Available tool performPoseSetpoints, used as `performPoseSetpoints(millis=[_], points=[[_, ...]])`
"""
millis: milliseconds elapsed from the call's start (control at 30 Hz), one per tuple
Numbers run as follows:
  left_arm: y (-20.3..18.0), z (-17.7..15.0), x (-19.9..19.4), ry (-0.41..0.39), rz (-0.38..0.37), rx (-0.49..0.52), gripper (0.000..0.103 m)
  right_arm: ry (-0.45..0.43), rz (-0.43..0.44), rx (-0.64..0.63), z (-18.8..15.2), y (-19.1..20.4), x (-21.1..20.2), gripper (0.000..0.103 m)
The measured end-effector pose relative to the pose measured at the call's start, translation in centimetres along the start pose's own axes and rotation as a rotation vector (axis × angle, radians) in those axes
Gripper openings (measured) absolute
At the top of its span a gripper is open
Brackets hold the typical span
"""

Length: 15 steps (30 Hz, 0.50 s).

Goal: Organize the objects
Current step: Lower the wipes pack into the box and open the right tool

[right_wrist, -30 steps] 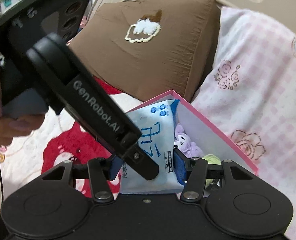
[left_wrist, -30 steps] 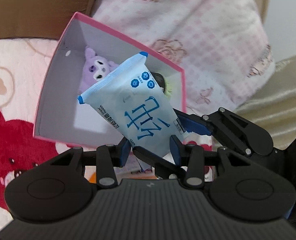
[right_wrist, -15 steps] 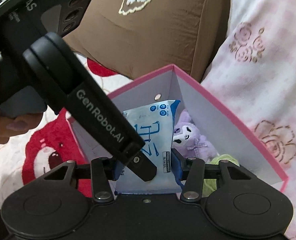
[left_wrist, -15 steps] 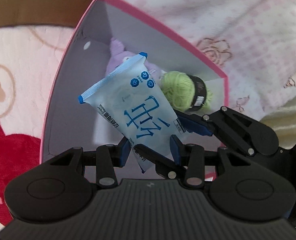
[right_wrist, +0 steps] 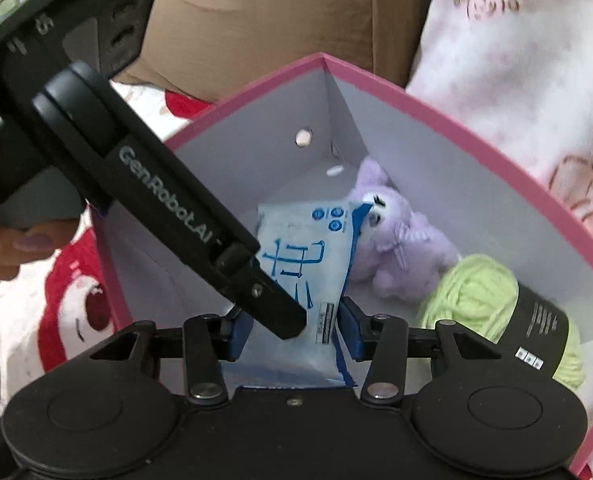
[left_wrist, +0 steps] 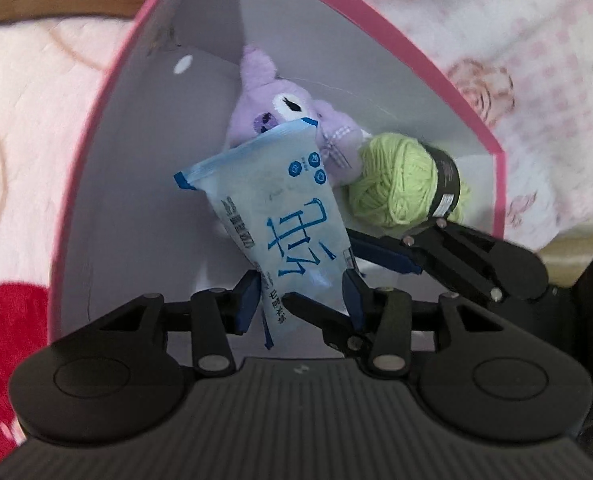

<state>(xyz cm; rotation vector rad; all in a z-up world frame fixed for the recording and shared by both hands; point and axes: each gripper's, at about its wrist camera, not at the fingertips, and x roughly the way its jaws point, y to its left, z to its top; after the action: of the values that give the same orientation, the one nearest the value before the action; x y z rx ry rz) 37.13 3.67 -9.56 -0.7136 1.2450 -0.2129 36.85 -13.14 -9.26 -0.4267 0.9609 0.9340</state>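
Blanket point(left_wrist: 28, 128), brown pillow point(right_wrist: 280, 12), pink box point(right_wrist: 436, 112)

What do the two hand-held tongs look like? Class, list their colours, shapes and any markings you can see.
Both tongs, left and right, are matt black plastic with blue pads on the two fingers. Each has thin linkage bars with silver rivets and two round discs on a ribbed black body. The left tongs' arm, seen from the right wrist view, carries grey lettering reading GenRobot.AI. No sleeve is visible.

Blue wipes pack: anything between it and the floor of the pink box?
The purple plush toy lies right under the blue wipes pack's far corner; green yarn ball sits beside. The pink box's floor nearer the tools looks free.
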Motion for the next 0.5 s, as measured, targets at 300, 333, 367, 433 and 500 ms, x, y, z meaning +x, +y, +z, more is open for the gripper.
performPoseSetpoints(millis=[300, 333, 367, 433, 500], points=[[-1.3, -0.5, -0.6, -0.032, 0.055, 0.127, 0.046, 0.023, -0.092, -0.051, -0.9, 1.4, -0.1, 0.051], [-1.5, -0.5, -0.9, -0.041, 0.061, 0.144, 0.047, 0.025, -0.108, -0.056, -1.0, 1.6, -0.2, 0.051], [-1.7, -0.7, -1.3, -0.053, 0.064, 0.166, 0.047, 0.029, -0.125, -0.061, -1.1, 1.8, -0.3, 0.050], [-2.0, -1.1, -1.9, -0.076, 0.062, 0.224, 0.048, 0.068, -0.238, -0.067, -1.1, 2.4, -0.2, 0.054], [-2.3, -1.4, -2.3, -0.090, 0.059, 0.253, 0.048, 0.087, -0.306, -0.045, -1.1, 2.8, -0.6, 0.060]])
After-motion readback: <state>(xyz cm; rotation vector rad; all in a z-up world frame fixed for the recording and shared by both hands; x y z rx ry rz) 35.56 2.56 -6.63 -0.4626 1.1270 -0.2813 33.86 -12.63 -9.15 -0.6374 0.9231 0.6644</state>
